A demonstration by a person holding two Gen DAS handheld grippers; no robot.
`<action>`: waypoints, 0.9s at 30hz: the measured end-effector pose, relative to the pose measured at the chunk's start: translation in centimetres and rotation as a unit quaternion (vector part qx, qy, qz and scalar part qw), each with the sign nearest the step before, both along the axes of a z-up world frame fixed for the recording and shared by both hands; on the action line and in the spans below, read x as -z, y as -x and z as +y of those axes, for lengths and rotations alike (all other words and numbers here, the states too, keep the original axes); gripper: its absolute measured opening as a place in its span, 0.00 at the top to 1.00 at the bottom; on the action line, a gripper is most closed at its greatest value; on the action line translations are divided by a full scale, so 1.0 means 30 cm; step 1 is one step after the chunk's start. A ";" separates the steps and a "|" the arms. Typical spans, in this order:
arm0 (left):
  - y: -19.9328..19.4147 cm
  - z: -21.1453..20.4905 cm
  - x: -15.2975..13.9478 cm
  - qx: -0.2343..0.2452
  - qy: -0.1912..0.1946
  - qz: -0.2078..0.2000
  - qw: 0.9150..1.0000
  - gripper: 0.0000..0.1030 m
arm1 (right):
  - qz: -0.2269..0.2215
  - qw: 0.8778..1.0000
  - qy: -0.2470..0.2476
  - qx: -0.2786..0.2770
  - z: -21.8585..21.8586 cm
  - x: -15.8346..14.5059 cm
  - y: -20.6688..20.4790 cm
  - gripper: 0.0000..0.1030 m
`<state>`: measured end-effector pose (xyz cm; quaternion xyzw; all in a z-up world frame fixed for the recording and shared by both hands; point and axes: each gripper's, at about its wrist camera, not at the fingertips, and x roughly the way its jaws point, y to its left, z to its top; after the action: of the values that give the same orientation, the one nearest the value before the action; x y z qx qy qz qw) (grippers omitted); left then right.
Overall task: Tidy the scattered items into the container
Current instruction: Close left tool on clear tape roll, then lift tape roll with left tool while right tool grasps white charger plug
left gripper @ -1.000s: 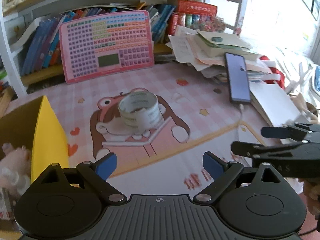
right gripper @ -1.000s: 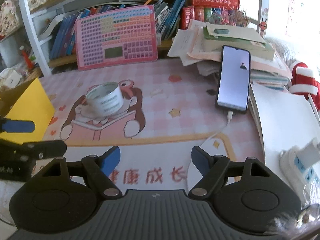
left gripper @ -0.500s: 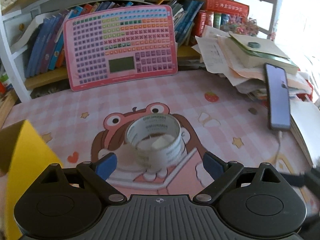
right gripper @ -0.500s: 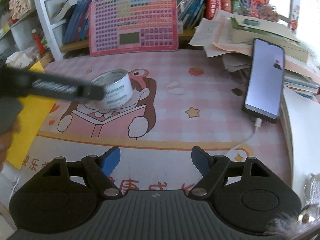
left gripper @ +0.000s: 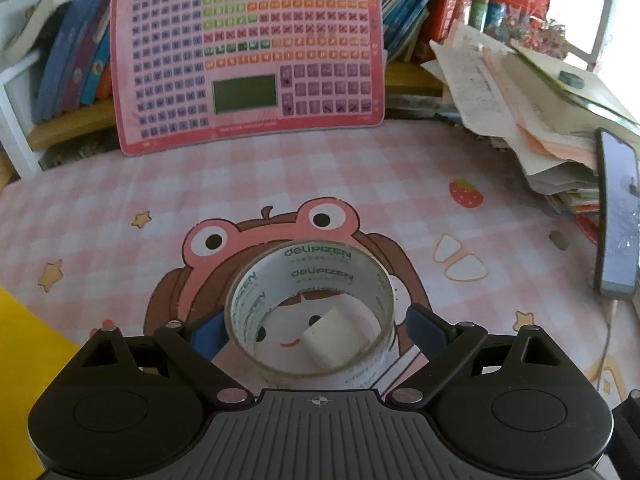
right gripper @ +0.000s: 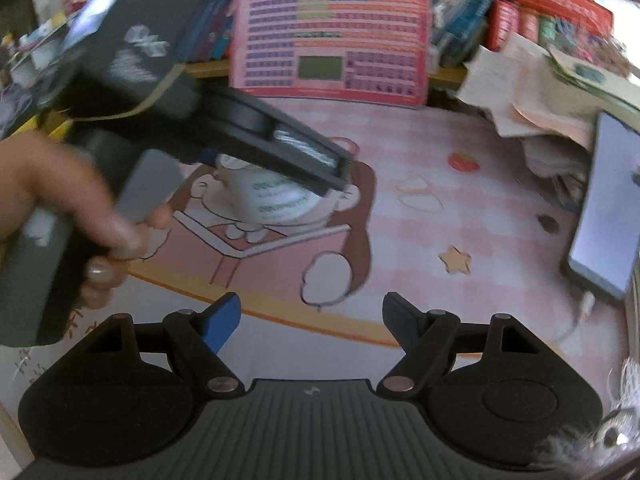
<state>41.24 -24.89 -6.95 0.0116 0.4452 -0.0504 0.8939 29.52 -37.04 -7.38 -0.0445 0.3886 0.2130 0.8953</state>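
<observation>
A roll of clear tape [left gripper: 320,268] with green print stands on its edge face on the pink cartoon desk mat [left gripper: 360,184]. My left gripper [left gripper: 316,330] is open and straddles it, a blue pad close on either side of the roll and neither visibly pressing. In the right wrist view the left gripper's black body [right gripper: 256,136], held by a hand [right gripper: 80,200], covers the top of the tape roll [right gripper: 276,200]. My right gripper [right gripper: 312,320] is open and empty, low over the mat's front edge. A yellow flap of the box [left gripper: 24,344] shows at far left.
A pink button board [left gripper: 248,52] leans against the bookshelf at the back. A messy stack of papers [left gripper: 520,120] and a phone [left gripper: 618,220] on a charging cable lie at the right. Books fill the shelf behind.
My left gripper moved forward and down until the tape roll sat between its fingers. The right gripper dropped and rolled a little; the left gripper and hand now fill its left side.
</observation>
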 end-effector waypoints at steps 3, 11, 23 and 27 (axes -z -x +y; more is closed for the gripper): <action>-0.012 -0.002 0.009 -0.003 0.000 0.001 1.000 0.10 | -0.012 1.000 0.006 -0.013 0.024 0.006 -0.018 0.27; 0.008 0.033 -0.020 0.004 0.015 -0.026 1.000 0.17 | -0.033 0.999 0.021 -0.033 0.082 0.030 -0.088 0.27; 0.110 0.136 -0.199 -0.033 0.056 -0.070 0.995 0.17 | -0.049 0.995 0.037 -0.076 0.198 0.071 -0.203 0.44; 0.163 0.161 -0.227 -0.046 0.062 -0.073 0.994 0.17 | -0.053 0.995 0.041 -0.068 0.223 0.080 -0.243 0.50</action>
<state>36.36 -20.05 -0.13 -0.0606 0.3751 -0.0352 0.9243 36.79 -30.35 -9.77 -0.1191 0.3449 0.2549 0.8955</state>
